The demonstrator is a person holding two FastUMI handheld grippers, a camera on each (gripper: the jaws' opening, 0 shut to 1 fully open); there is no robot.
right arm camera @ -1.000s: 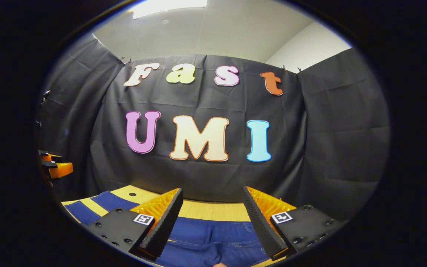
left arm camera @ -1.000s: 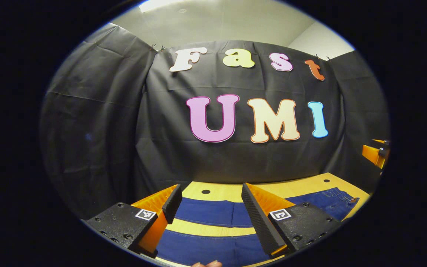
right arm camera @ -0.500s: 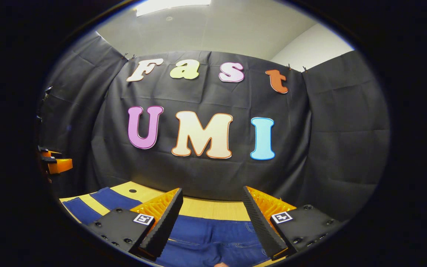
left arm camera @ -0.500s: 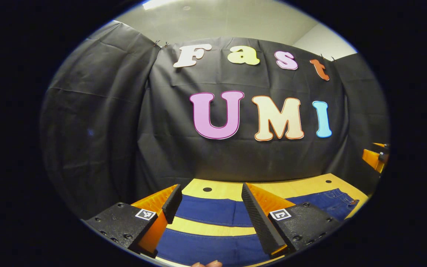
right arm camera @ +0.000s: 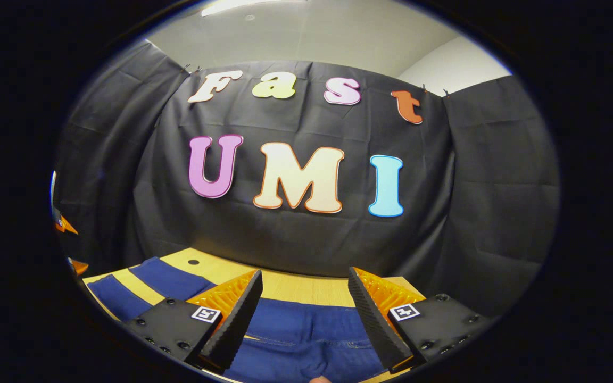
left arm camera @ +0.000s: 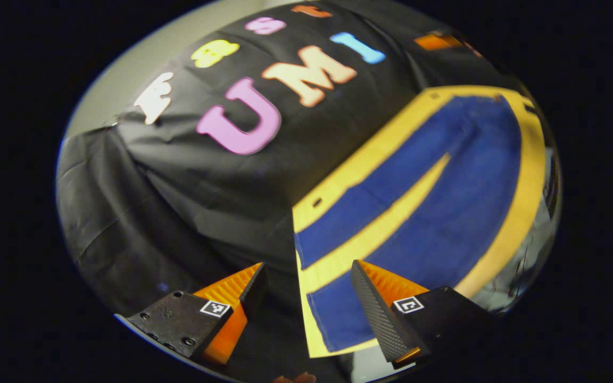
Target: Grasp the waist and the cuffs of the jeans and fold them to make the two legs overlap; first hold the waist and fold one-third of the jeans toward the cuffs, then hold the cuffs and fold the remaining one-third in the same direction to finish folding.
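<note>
Swinging hard, the left claw (left arm camera: 306,290) now looks along the jeans (left arm camera: 434,191) from the cuff end, while the right claw (right arm camera: 304,298) has barely stirred.

Half a second ago the left gripper view was level, with both legs running straight across beneath the fingers; now it is tilted and blurred, and the jeans lie spread flat on the yellow desk (left arm camera: 527,175), their two legs parted with a strip of desk between them. The left claw gapes wide and empty, one finger over the nearer cuff (left arm camera: 333,324), the other out past the desk's edge. In the right gripper view the right claw hangs just as wide and empty above the waist end of the jeans (right arm camera: 306,335), much as before, with the legs trailing off to its left.
</note>
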